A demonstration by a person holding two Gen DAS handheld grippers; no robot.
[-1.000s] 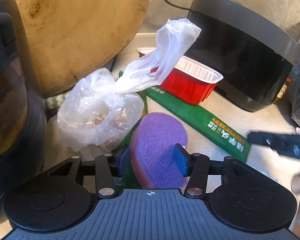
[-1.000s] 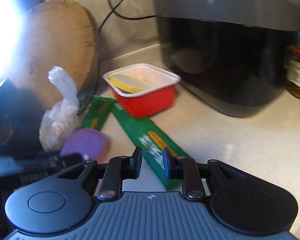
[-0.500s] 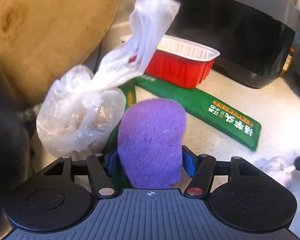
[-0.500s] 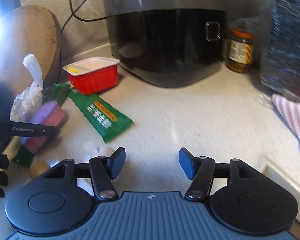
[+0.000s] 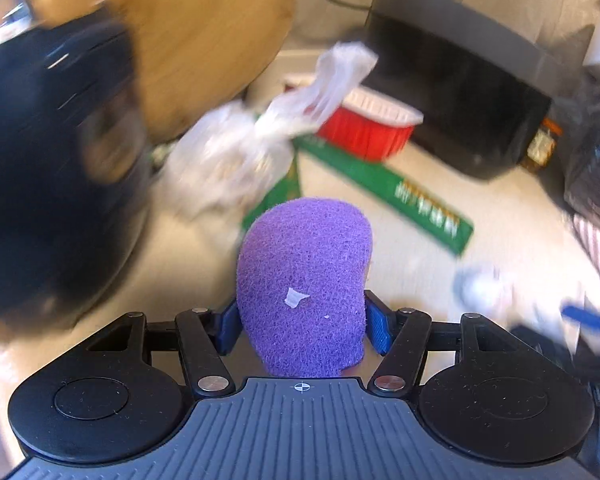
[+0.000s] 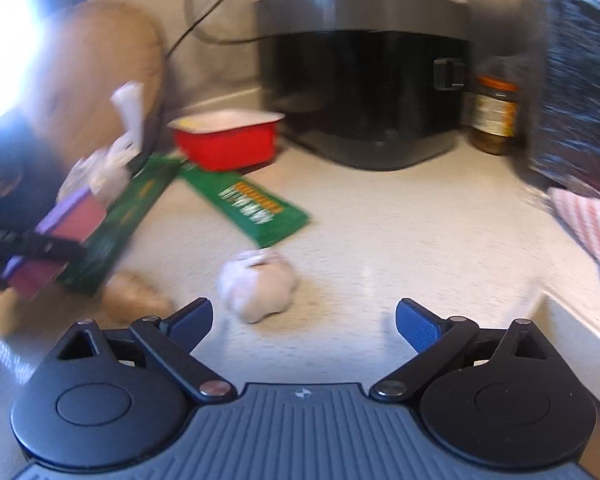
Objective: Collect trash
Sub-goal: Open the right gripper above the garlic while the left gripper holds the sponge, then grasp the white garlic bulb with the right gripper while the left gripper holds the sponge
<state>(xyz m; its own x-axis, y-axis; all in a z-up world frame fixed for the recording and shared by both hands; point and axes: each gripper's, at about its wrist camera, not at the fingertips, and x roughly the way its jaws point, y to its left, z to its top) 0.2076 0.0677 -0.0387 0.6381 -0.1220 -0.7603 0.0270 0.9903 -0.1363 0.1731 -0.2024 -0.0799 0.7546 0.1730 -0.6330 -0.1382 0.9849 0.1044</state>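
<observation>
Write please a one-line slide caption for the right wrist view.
Right gripper, jaws wide and empty, faces a crumpled white wad on the counter, green wrappers and red tray behind.

Rough purple sponge (image 5: 304, 288), crinkled clear plastic bag (image 5: 236, 160), glossy black cooker (image 6: 364, 92), matt speckled countertop (image 6: 400, 240).
</observation>
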